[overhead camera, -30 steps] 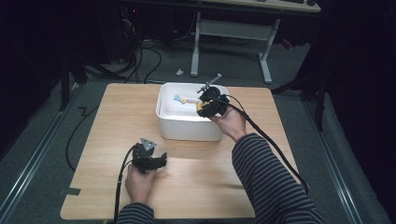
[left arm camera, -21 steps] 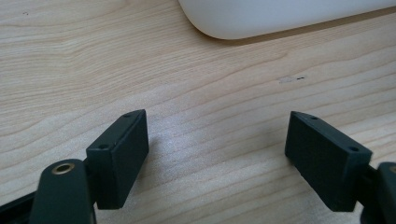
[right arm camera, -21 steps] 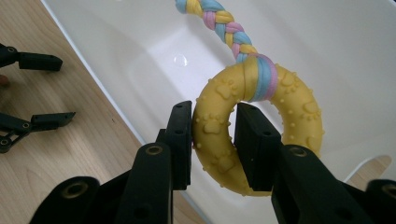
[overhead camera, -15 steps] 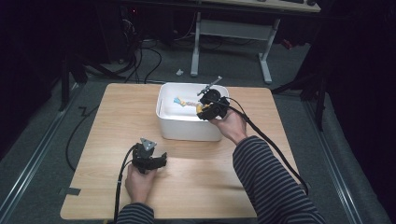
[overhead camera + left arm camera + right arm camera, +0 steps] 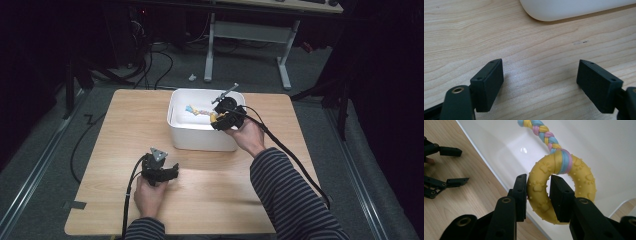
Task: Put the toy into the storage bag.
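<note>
In the high view the right gripper [image 5: 223, 116] covers most of the yellow ring [image 5: 214, 118], so little of the toy can be made out there beyond its braided rope [image 5: 197, 109] lying in the white bin [image 5: 200, 137]. The right gripper view shows more: the fingers [image 5: 522, 192] are clenched on the one ring [image 5: 541, 195], one inside the hole and one outside, above the bin [image 5: 506, 142], with the single pastel rope [image 5: 544, 135] cut off at the top edge. The left gripper [image 5: 161, 172] rests on the wooden surface [image 5: 125, 130], fingers [image 5: 487, 83] spread wide and holding nothing; only a corner of the bin [image 5: 564, 8] shows beyond them. Two grippers, one bin, one toy.
</note>
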{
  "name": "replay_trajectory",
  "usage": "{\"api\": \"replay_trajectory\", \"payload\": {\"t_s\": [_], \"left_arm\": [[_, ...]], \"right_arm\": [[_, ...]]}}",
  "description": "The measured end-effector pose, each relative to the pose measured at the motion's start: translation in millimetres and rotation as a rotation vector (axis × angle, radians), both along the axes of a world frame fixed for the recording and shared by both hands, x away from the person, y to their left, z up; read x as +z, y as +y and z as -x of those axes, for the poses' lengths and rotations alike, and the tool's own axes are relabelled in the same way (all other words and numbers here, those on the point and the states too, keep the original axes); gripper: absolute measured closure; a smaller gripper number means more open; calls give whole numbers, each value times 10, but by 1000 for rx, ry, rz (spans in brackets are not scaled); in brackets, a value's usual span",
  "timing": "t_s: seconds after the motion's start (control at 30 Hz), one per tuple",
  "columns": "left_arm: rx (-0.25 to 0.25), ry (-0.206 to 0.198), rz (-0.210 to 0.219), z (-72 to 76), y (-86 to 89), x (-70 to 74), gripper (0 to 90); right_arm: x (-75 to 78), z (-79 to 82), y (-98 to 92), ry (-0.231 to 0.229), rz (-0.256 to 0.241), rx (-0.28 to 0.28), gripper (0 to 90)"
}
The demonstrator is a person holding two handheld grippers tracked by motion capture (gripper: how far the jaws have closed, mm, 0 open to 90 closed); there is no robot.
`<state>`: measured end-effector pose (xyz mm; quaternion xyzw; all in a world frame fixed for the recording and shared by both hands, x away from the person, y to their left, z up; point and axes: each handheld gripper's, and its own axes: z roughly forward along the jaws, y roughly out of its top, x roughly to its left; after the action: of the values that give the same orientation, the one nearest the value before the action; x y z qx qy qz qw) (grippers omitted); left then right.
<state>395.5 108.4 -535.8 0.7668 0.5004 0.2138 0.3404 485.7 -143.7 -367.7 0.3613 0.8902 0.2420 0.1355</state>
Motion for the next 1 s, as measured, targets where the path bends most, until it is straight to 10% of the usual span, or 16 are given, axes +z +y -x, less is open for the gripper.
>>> {"api": "replay_trajectory", "payload": {"t_s": [1.0], "left_arm": [[0,1,1,-3,0,0,222]], "right_arm": [[196,155,-395,-106,-46,-52,536]]}}
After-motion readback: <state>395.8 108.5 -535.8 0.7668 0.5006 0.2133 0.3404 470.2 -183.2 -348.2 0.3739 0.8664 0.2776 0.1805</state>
